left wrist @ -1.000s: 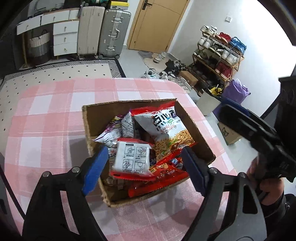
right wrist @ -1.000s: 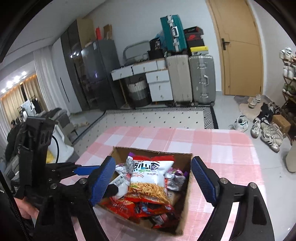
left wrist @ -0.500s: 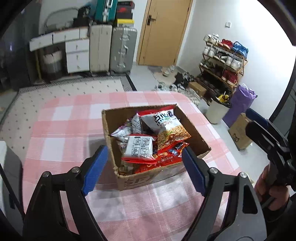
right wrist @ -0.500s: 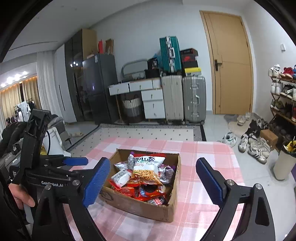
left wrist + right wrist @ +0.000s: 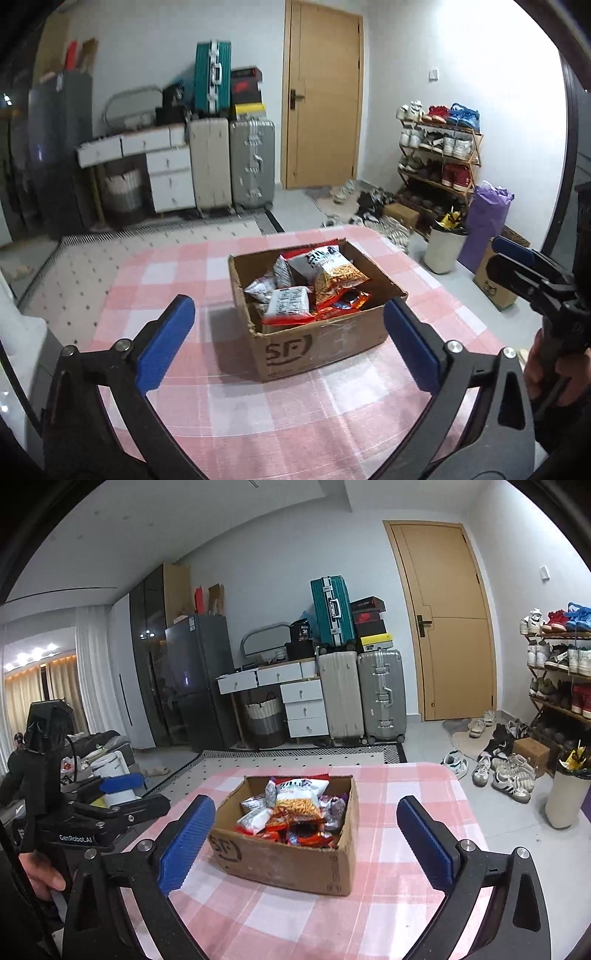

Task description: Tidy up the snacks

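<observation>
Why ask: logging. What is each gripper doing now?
Left gripper: jaws opening, nothing between them.
Right gripper: jaws opening, nothing between them.

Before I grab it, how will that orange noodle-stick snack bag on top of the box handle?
The orange snack bag looks puffy, so probably light and squashy. Its crinkly film may slip between claw pads, and the sticks inside likely crush if squeezed hard. It lies loosely atop other packets in the cardboard box, so neighbours may shift.

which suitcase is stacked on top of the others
The teal suitcase: it stands on the beige suitcase, which rests on the floor beside the grey suitcase.
</observation>
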